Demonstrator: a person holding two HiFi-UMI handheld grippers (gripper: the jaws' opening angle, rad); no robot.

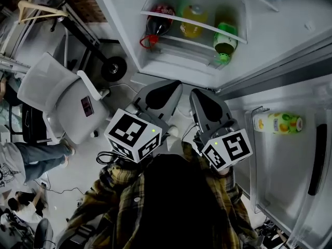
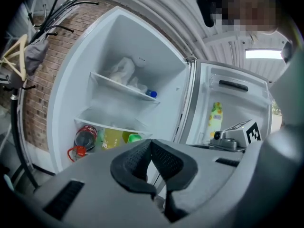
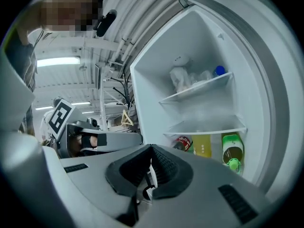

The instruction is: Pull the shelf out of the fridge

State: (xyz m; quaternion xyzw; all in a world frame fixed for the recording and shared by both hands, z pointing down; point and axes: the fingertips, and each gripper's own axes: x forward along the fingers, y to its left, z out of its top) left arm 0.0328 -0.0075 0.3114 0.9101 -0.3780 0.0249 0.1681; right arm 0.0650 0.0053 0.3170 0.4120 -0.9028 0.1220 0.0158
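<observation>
Left claw point(image 2: 152, 142), right claw point(image 3: 152, 149) — both shut, empty, facing open fridge point(image 2: 124, 42).

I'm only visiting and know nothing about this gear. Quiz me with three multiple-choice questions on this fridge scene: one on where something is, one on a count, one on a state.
1. Which bottle stands in the middle of the row of bottles?
A. the cola bottle
B. the yellow bottle
C. the green bottle

2. How many bottles are in that row?
A. two
B. three
C. five

3. How do the jaws of the left gripper stand?
A. wide open
B. shut on a bottle
C. shut, with nothing between

Answers:
1 B: the cola bottle and the green bottle flank it.
2 B: only those three stand there.
3 C: its pads meet, with nothing between them.
</observation>
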